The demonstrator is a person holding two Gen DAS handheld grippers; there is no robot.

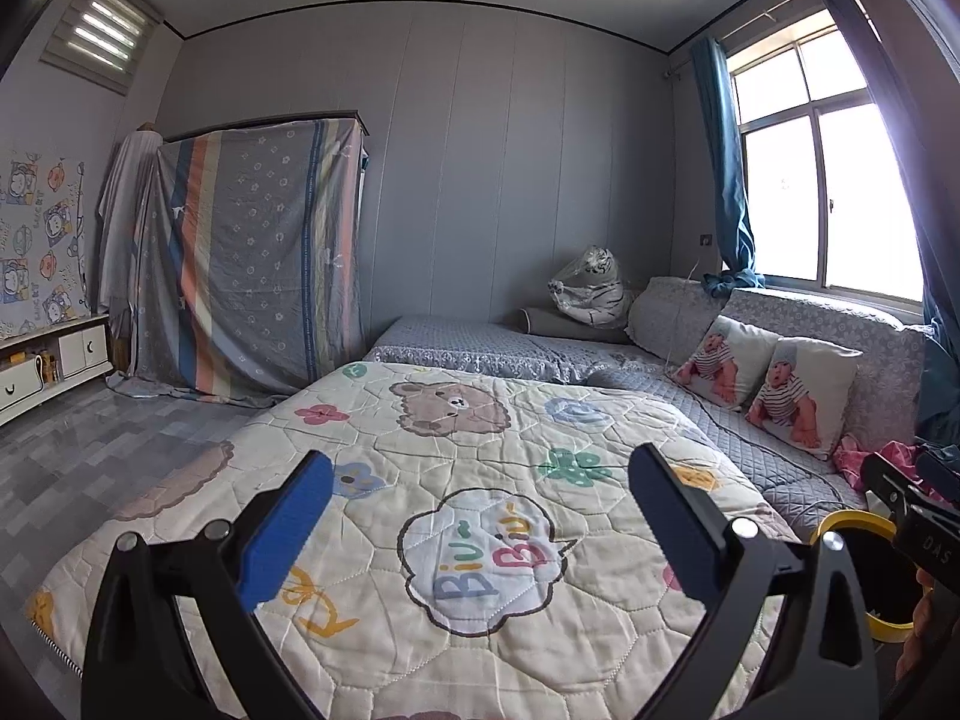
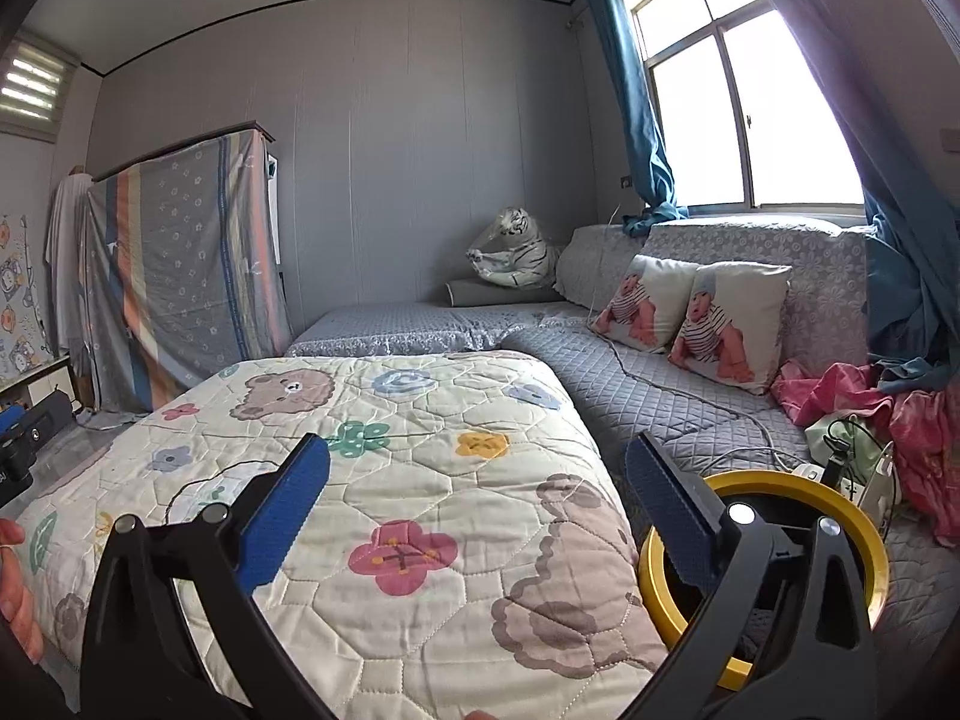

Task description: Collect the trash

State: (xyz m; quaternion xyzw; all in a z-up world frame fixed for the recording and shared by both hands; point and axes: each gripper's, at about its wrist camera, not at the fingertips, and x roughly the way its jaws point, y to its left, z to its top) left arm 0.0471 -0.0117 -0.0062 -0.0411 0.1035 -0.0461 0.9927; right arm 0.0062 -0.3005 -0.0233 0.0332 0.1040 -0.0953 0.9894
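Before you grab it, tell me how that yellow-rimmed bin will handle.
The bin looks like rigid plastic, so probably stiff in a grip. It sits on soft quilted bedding, so it may tip if pushed. Its round rim would likely let it roll once over.

Quilt (image 1: pixel 420 480): showing cream with bears and flowers. Curtain (image 1: pixel 729 168): hanging teal. Bin (image 2: pixel 852 516): showing a yellow rim. Pads (image 2: pixel 288 516): showing blue. Cloth (image 2: pixel 840 396): lying pink.
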